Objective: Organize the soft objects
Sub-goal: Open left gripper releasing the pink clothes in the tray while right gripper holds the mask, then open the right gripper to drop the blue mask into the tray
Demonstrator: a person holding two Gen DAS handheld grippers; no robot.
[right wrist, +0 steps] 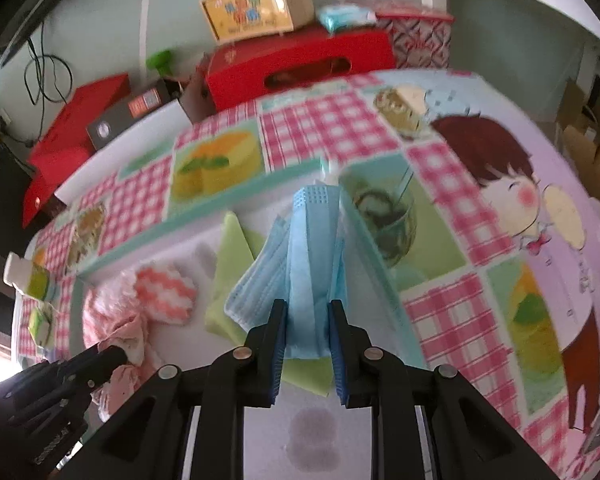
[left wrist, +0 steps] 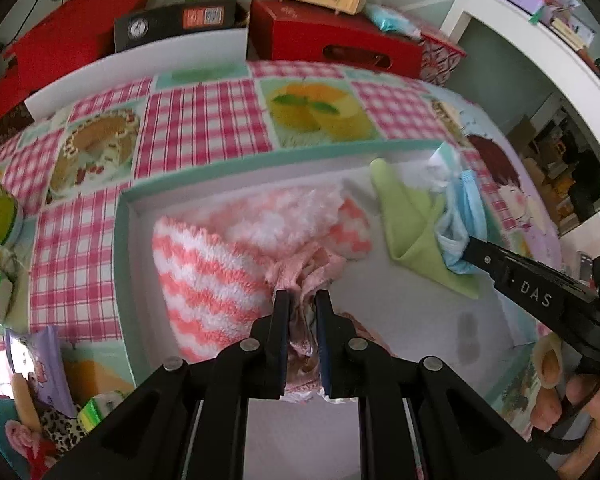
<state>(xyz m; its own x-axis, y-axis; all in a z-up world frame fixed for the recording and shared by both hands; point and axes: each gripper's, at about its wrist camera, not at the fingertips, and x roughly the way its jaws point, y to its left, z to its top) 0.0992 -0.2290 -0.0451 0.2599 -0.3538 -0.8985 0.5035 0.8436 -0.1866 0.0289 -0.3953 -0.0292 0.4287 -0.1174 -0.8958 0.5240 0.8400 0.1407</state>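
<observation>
Here the left gripper [left wrist: 303,300] is clamped on a bunched pale pink cloth [left wrist: 306,270], which puffs out just ahead of its fingertips and trails back between them. Immediately to the left of those jaws lies a fluffy pink-and-white striped sock [left wrist: 204,280], with a second striped piece [left wrist: 354,228] ahead and slightly right. All of this sits inside a shallow white tray with a mint rim [left wrist: 126,240]. The right gripper [right wrist: 307,308] is clenched on a folded blue face mask [right wrist: 312,248], whose pleats fan forward and up from between the fingers. A light green cloth [right wrist: 230,276] lies under and to the left of that mask, on the tray floor. Farther left of the right jaws the pink cloth and the left gripper's tip meet. The tray rests on a pink checked tablecloth [right wrist: 452,316].
</observation>
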